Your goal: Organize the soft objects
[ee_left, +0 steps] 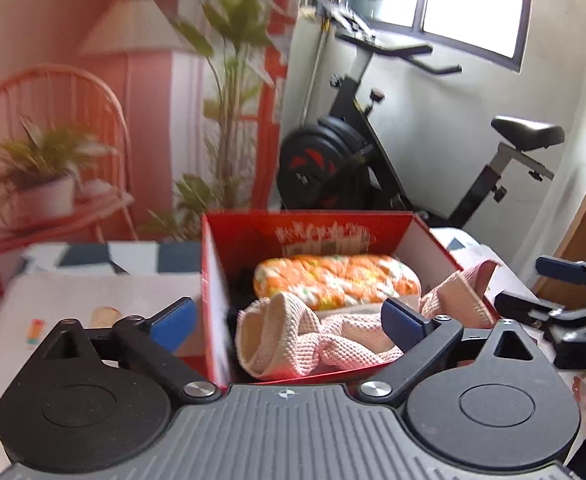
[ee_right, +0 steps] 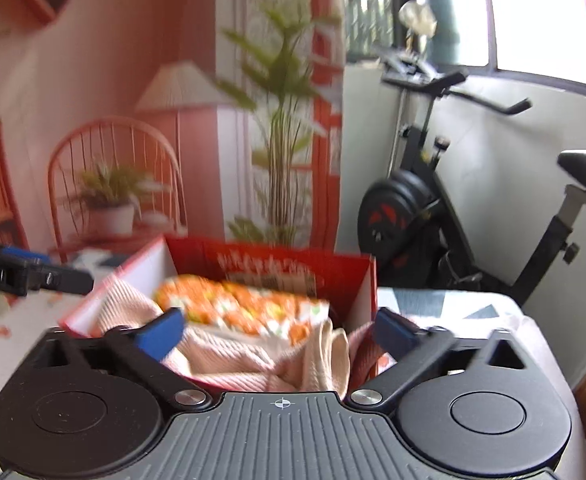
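1. Two grippers are hovering near a red box (ee_left: pixel 421 236) at the far edge of the table (ee_left: pixel 73 300).
2. The left gripper (ee_left: pixel 289 316) is gaping wide, holding nothing.
3. The right gripper (ee_right: pixel 281 332) is likewise standing wide and empty.
4. A pink cloth (ee_left: pixel 333 340) is lying in the box's near part, draping over its right rim.
5. An orange roll (ee_left: pixel 333 280) is resting behind the cloth.
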